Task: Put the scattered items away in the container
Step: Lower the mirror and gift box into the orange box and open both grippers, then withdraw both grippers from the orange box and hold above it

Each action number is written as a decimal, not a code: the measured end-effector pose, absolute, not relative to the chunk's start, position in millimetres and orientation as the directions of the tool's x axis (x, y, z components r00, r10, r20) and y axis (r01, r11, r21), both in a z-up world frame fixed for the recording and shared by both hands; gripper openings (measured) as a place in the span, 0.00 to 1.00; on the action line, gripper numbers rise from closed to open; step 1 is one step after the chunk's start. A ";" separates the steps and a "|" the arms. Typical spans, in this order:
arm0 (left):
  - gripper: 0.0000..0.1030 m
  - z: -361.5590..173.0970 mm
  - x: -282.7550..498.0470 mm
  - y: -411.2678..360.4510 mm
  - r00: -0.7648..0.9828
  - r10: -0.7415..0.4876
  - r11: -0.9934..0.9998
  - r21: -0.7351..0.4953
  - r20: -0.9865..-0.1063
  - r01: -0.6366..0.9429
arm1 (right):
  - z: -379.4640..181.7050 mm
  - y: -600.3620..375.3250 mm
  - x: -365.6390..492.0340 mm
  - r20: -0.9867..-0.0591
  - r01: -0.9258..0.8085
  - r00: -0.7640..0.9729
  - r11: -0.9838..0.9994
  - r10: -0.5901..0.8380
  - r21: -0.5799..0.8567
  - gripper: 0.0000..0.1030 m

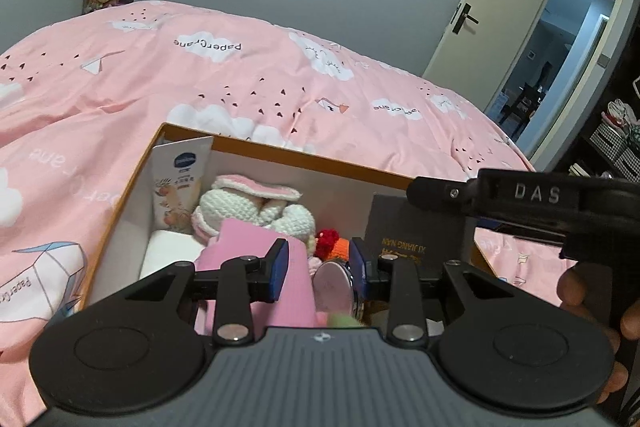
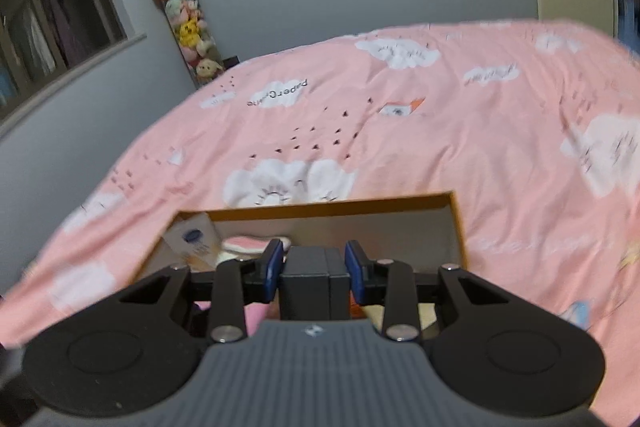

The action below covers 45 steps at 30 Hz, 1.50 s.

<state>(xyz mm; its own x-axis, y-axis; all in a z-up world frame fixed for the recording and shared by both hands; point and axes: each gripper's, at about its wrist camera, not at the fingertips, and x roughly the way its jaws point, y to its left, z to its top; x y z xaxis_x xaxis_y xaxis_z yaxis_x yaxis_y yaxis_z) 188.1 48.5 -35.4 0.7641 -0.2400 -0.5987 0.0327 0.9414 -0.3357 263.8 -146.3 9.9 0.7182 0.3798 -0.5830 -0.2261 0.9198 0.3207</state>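
Note:
An orange-rimmed cardboard box (image 1: 256, 147) sits on the pink bed. Inside it I see a white tube (image 1: 178, 187), a knitted white and pink toy (image 1: 256, 207), a pink item (image 1: 248, 243), a red and orange knit piece (image 1: 330, 243) and a round metal lid (image 1: 334, 291). My left gripper (image 1: 318, 269) is open just above the box contents, holding nothing. My right gripper (image 2: 314, 267) holds a black box (image 2: 314, 283) between its pads over the same cardboard box (image 2: 332, 207); the black box (image 1: 416, 231) stands upright in the left wrist view.
The pink quilt (image 1: 240, 75) covers the bed all around the box. A grey wall, a stack of plush toys (image 2: 188, 23) and an open door (image 1: 488, 11) lie beyond. Shelves (image 1: 616, 143) stand at the right.

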 end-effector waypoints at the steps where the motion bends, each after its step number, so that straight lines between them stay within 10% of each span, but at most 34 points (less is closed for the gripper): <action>1: 0.36 -36.3 188.4 49.6 0.760 -0.240 0.942 -0.335 -0.604 0.031 | 7.4 -147.9 265.5 -0.585 -0.216 0.709 0.911 0.393 0.350 0.35; 20: 0.36 -45.4 174.5 48.1 0.730 -0.258 0.944 -0.326 -0.633 0.051 | -29.3 -169.2 265.5 -0.724 -0.085 0.646 0.965 0.244 0.250 0.37; 45: 0.60 -28.8 148.8 38.4 0.790 -0.155 0.983 -0.173 -0.594 0.063 | -3.4 -146.4 188.5 -0.558 -0.226 0.812 0.974 0.173 -0.027 0.55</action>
